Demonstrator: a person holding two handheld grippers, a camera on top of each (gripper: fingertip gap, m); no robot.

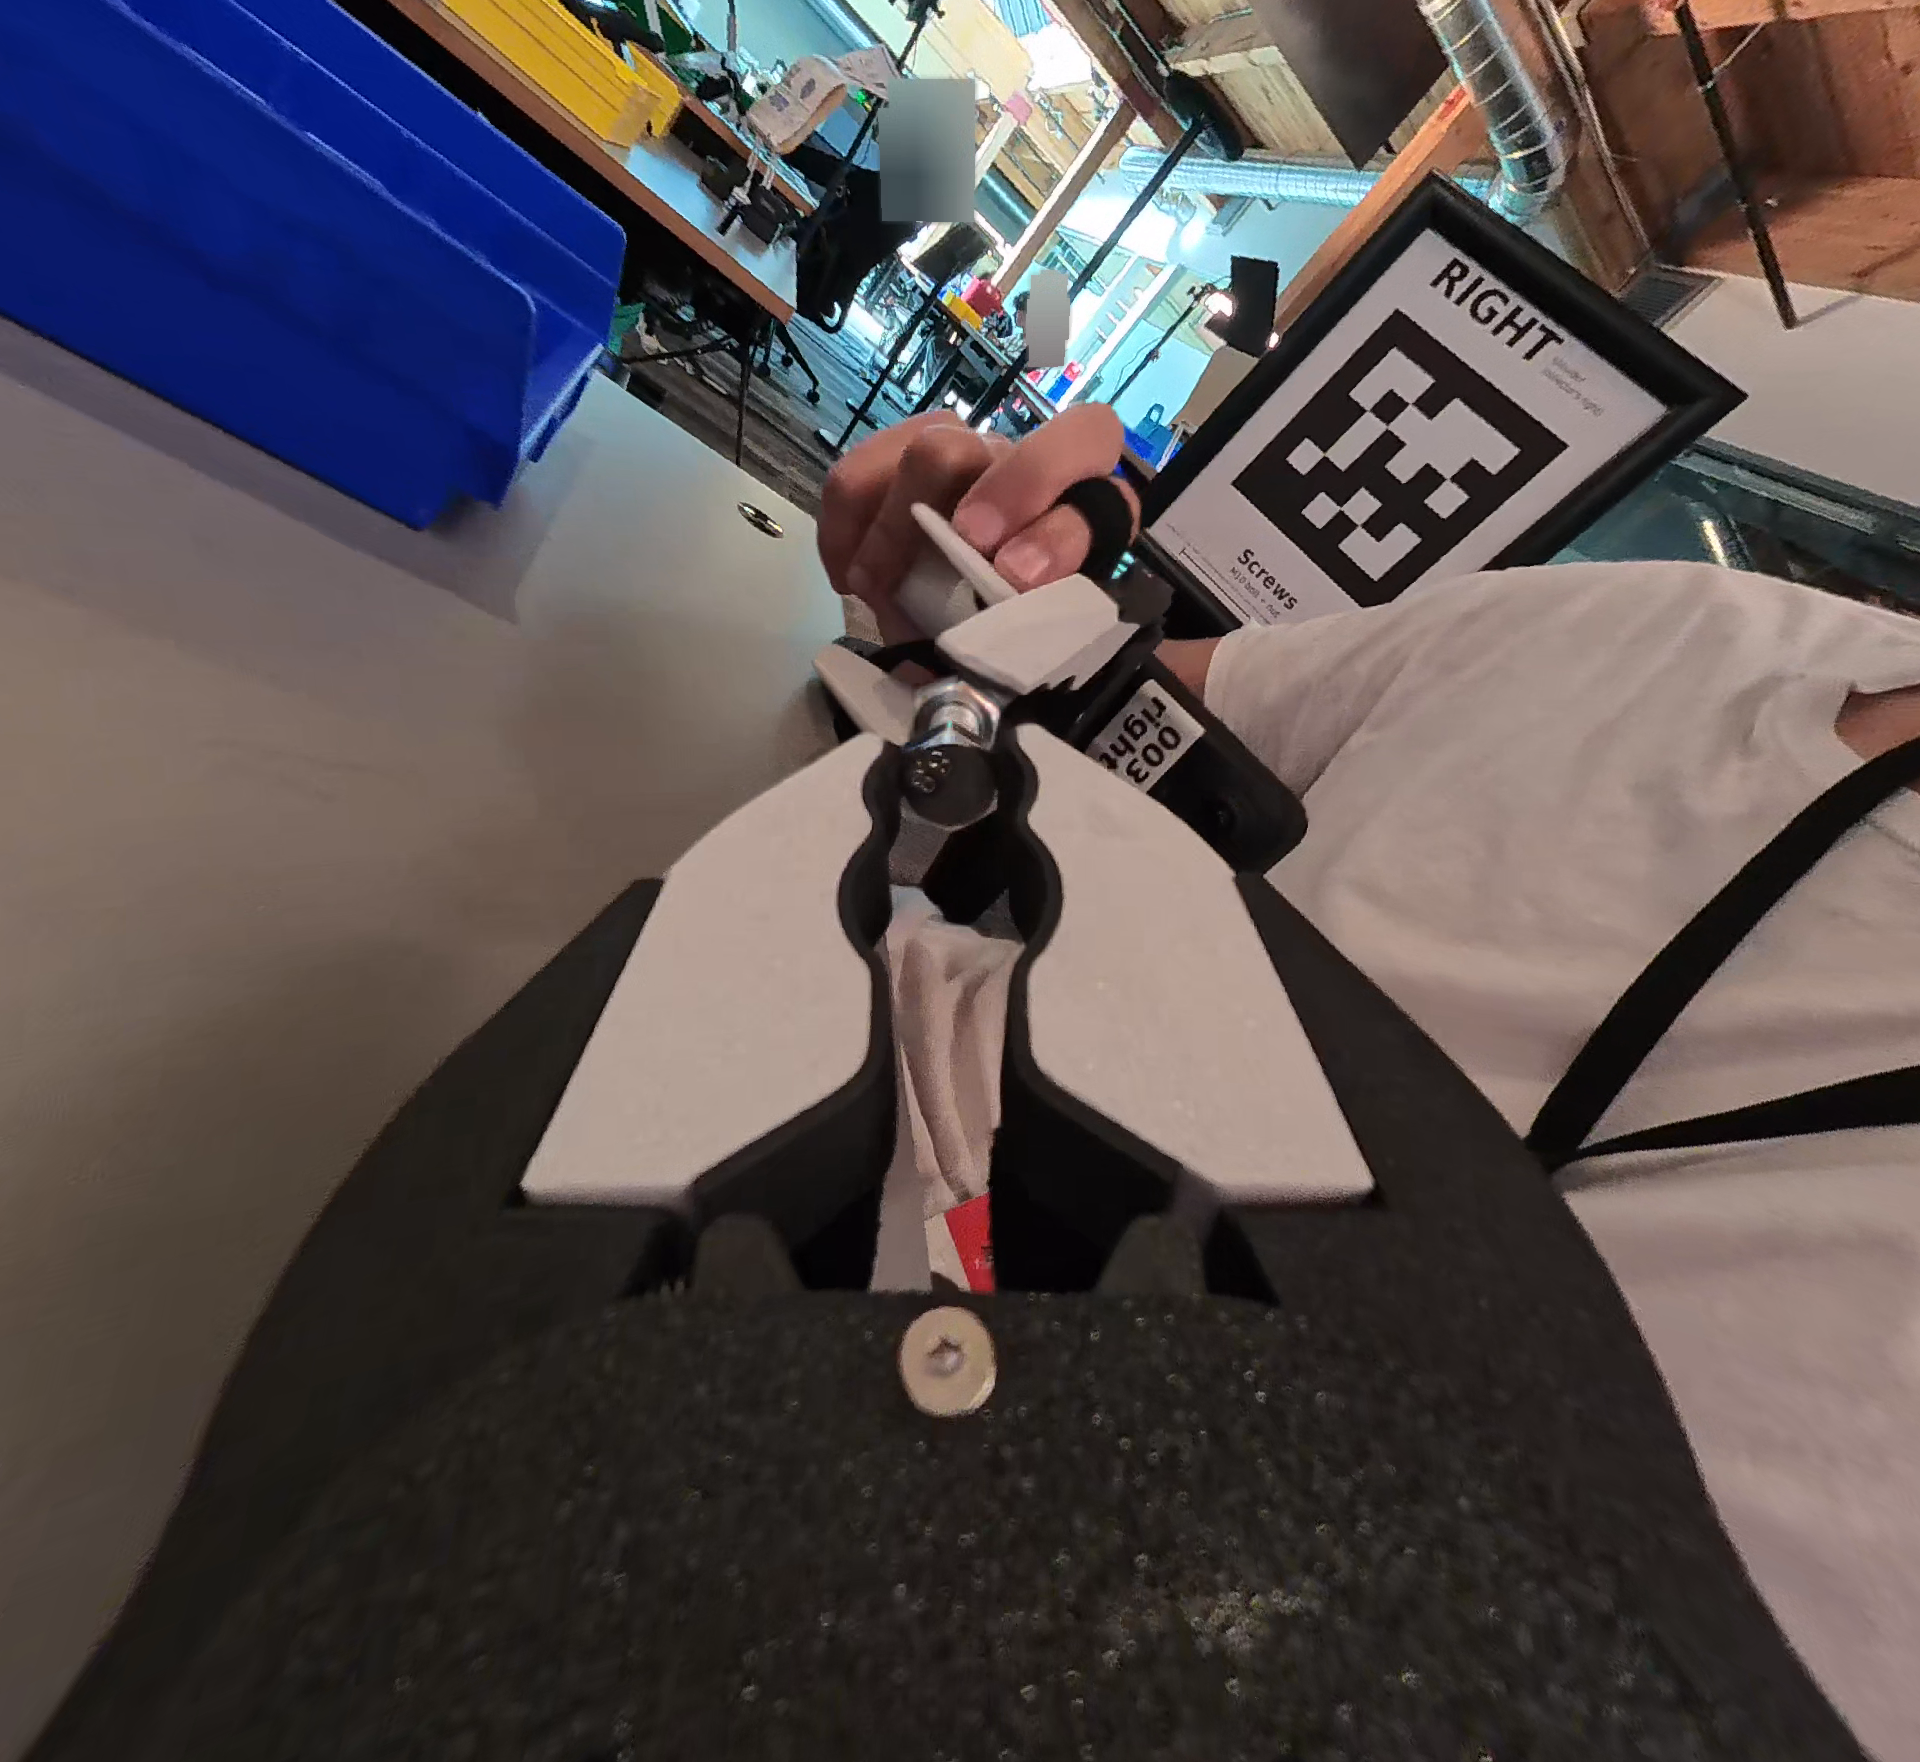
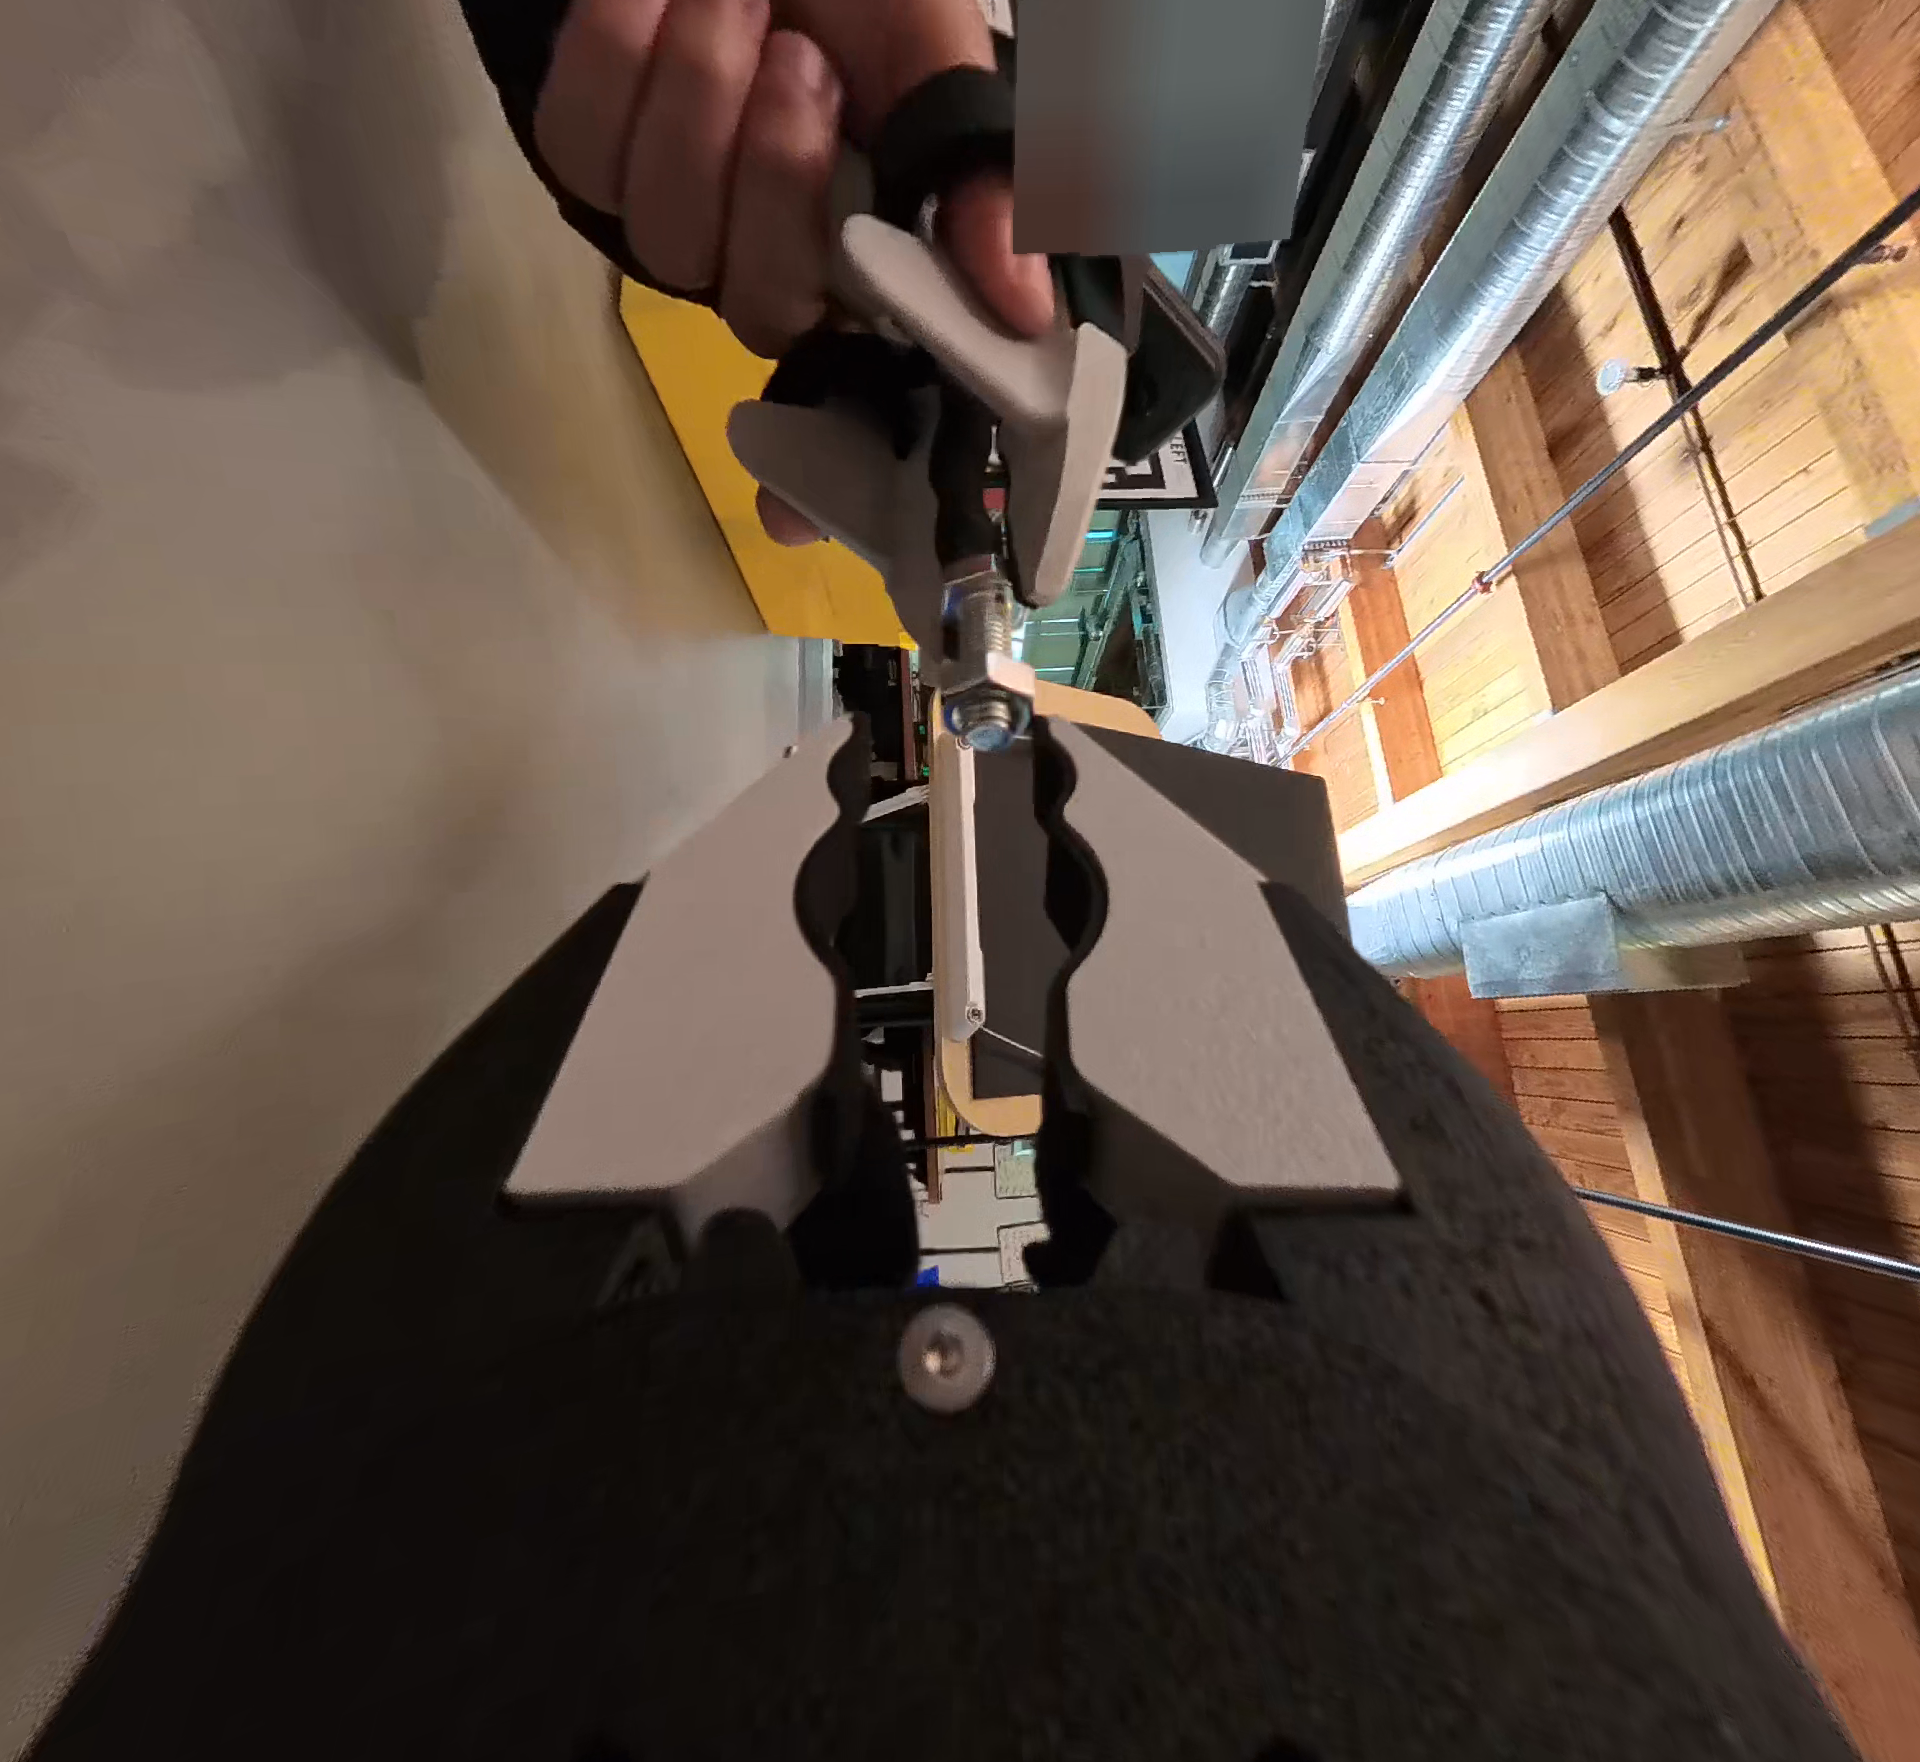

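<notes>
Left tongs (image 1: 948,782): pinching bolt (image 1: 943,790) by its head. Right tongs (image 2: 951,741): spread around bolt's nut (image 2: 987,668), pads apart. White tabletop (image 1: 312,777).

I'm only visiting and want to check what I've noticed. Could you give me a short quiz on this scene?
1. True or false: the left gripper grips a bolt by its head.
2. What colour are the bins on the table? A red, B blue, C green.
3. Fill in: a nut sits on the bolt's ___.
Key: 1 true; 2 B; 3 thread.
</notes>
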